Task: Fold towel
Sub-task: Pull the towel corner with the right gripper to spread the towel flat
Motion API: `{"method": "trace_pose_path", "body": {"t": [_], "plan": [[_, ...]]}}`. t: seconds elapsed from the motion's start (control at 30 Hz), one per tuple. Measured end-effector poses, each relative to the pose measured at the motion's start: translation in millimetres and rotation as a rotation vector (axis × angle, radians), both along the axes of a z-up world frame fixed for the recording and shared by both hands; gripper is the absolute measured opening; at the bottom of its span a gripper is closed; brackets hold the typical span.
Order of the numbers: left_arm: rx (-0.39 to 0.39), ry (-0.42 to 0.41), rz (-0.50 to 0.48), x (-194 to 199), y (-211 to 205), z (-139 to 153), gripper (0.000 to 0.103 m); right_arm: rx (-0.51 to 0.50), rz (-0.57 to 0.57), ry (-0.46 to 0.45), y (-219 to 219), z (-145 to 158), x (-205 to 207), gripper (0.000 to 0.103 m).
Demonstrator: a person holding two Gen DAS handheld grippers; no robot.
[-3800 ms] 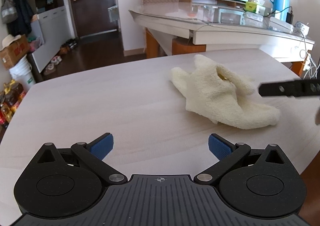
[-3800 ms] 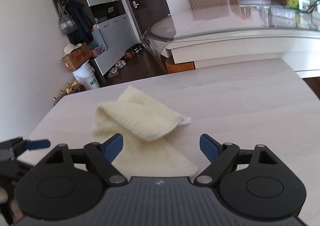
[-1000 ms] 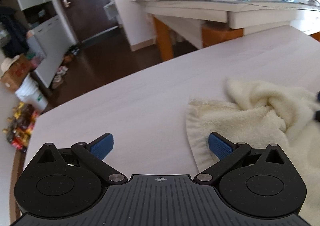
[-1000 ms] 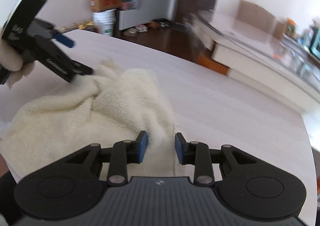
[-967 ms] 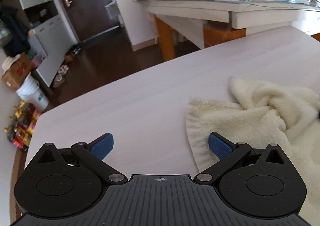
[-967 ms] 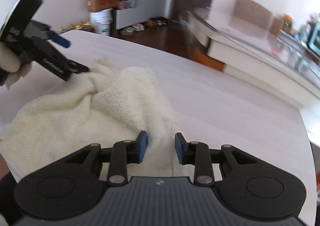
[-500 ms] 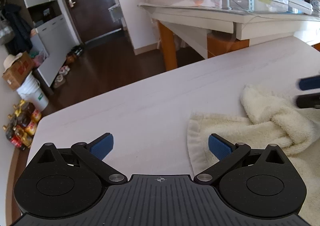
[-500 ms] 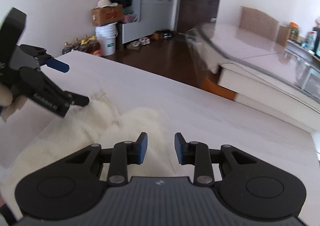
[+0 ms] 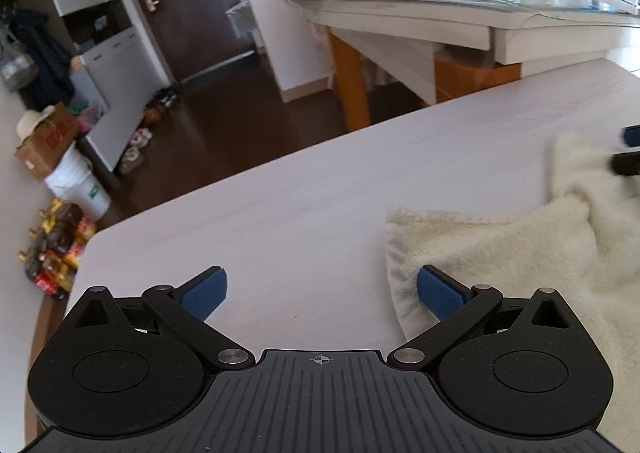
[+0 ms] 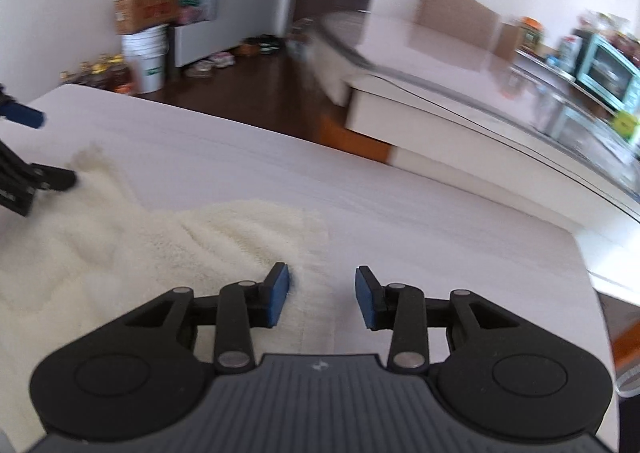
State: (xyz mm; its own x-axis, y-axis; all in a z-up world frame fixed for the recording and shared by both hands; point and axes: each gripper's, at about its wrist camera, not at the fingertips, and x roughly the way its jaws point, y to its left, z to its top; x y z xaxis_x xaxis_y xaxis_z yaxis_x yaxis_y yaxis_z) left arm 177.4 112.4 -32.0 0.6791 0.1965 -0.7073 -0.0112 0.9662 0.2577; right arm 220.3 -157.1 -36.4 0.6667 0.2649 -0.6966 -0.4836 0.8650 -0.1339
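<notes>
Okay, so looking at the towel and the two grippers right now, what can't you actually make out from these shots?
- Towel outline: the left wrist view cuts it at the right edge, and the gripper body hides its near part.
- Towel surface in the right wrist view: motion blur, so its folds are unreadable.
- Right gripper: whether its fingers touch the towel edge beneath cannot be told.
- Left gripper: its right pad overlaps the towel corner; contact unclear.

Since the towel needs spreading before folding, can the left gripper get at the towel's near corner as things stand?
Probably yes. The left gripper is open, its right finger already over the towel edge, and nothing lies on the table between them. The right gripper works the far side.
</notes>
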Motion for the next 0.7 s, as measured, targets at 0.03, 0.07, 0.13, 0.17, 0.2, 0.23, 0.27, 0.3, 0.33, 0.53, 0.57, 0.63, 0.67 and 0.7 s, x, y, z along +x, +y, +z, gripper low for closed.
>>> {"method": "trace_pose_path", "body": {"t": [0.03,0.07,0.13,0.17,0.2,0.23,0.27,0.3,0.33,0.53,0.57,0.63,0.67,0.7], "plan": [[0.006,0.000,0.013,-1.6,0.6,0.3,0.103,0.000,-0.010,0.002,-3.8,0.2,-1.6,0.040],[0.006,0.000,0.019,-2.2,1.4,0.7,0.103,0.000,-0.020,0.004,-8.3,0.3,-4.6,0.040],[0.008,0.001,0.031,-3.9,1.5,1.1,0.103,-0.008,-0.028,0.001,-13.7,0.8,-10.5,0.040],[0.011,0.001,0.032,-3.7,1.2,1.3,0.103,-0.013,-0.032,0.001,-14.8,1.3,-13.3,0.040],[0.021,0.001,0.031,-3.7,-0.2,1.6,0.103,-0.015,-0.033,0.002,-15.3,1.8,-15.0,0.040],[0.028,-0.001,0.030,-3.1,-2.0,2.5,0.103,-0.010,-0.033,0.003,-15.9,2.7,-15.0,0.040],[0.026,-0.005,0.030,-2.9,-2.2,3.6,0.103,-0.001,-0.034,0.004,-16.9,3.6,-14.5,0.040],[0.006,-0.031,0.025,-2.6,-3.4,8.9,0.103,0.020,-0.032,0.004,-18.5,5.7,-14.8,0.040],[-0.004,-0.040,0.018,-1.7,-4.0,11.1,0.103,0.039,-0.027,0.002,-19.3,7.8,-15.3,0.040],[0.012,-0.033,-0.085,17.7,-23.1,15.1,0.103,0.092,0.062,-0.024,-5.6,16.3,-11.8,0.041],[0.014,-0.031,-0.090,18.8,-24.5,14.3,0.103,0.097,0.067,-0.030,-3.1,16.5,-6.7,0.041],[0.025,-0.009,-0.114,27.7,-29.0,8.8,0.103,0.100,0.072,-0.028,1.6,15.7,3.2,0.041],[0.027,0.000,-0.116,29.7,-29.3,6.8,0.103,0.092,0.076,-0.023,4.2,13.7,7.2,0.041],[0.031,0.016,-0.119,32.4,-29.1,3.6,0.103,0.080,0.082,-0.016,7.4,11.1,12.0,0.041]]}}
